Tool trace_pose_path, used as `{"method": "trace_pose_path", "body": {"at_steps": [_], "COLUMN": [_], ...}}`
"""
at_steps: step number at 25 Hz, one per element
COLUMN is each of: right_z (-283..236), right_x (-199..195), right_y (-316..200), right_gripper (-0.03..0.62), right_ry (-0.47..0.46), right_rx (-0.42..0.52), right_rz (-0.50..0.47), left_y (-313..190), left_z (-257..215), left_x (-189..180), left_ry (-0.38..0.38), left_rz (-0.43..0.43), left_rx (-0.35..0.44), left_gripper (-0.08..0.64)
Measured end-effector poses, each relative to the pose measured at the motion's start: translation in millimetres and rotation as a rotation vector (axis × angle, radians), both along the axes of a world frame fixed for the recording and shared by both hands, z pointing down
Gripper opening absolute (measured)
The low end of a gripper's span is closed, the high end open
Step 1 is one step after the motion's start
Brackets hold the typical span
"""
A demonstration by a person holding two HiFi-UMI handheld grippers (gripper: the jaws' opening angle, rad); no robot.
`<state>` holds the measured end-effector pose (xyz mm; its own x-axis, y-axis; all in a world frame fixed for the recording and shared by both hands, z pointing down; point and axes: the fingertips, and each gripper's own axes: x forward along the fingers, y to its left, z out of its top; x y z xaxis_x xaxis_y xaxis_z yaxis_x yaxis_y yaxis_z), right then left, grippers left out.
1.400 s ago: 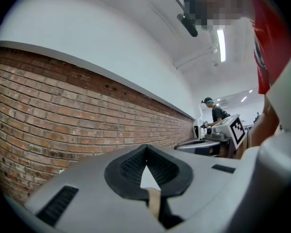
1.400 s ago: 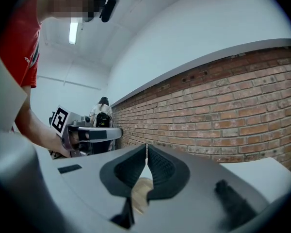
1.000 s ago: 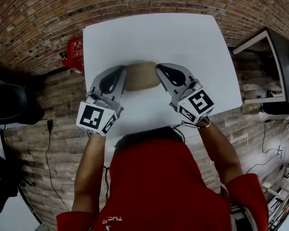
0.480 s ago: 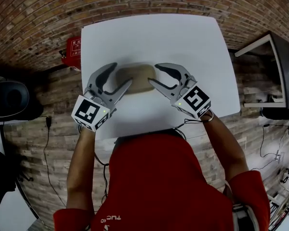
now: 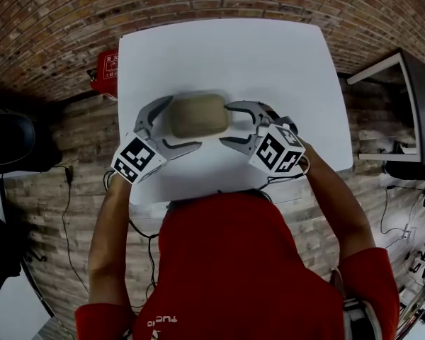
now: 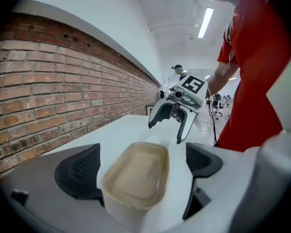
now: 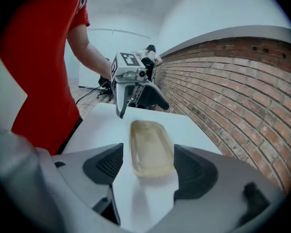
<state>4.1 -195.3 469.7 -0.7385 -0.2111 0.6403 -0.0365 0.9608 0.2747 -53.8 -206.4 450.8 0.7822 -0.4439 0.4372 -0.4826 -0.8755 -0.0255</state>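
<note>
Head view looks down on a shallow beige tray (image 5: 197, 115) lying flat near the middle of the white counter (image 5: 219, 48). Both gripper views show only the tray's own bare bottom inside it. The left gripper (image 5: 183, 122) is at the tray's left end and the right gripper (image 5: 225, 125) at its right end, facing each other across it, each with jaws spread wide and released around a short end of the tray.
</note>
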Motion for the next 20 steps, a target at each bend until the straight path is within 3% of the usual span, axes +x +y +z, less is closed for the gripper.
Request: {"method": "trace_pose_path", "body": {"at_steps": [5, 11, 20], "right_z": [25.7, 46.8, 64.4], "right_x": [2.9, 2.4, -1.5], "right_y": [2.6, -3.3, -13.1], "right_gripper": [0.301, 0.302, 0.302], "right_ry": [0.134, 0.227, 0.301], "right_rx": [0.050, 0.129, 0.211], "right_rz": [-0.061, -0.100, -0.125], "left_y": [-2.5, -8.9, -10.0], "left_z": [27.8, 53.7, 78.5], "left_x": [-4.8, -10.5, -17.3], "left_ry": [-0.080, -0.170, -0.150], "left_rz": [0.025, 0.053, 0.084], "left_rx": [-0.046, -0.066, -0.187], "left_gripper": [0.551, 0.561, 0.572]}}
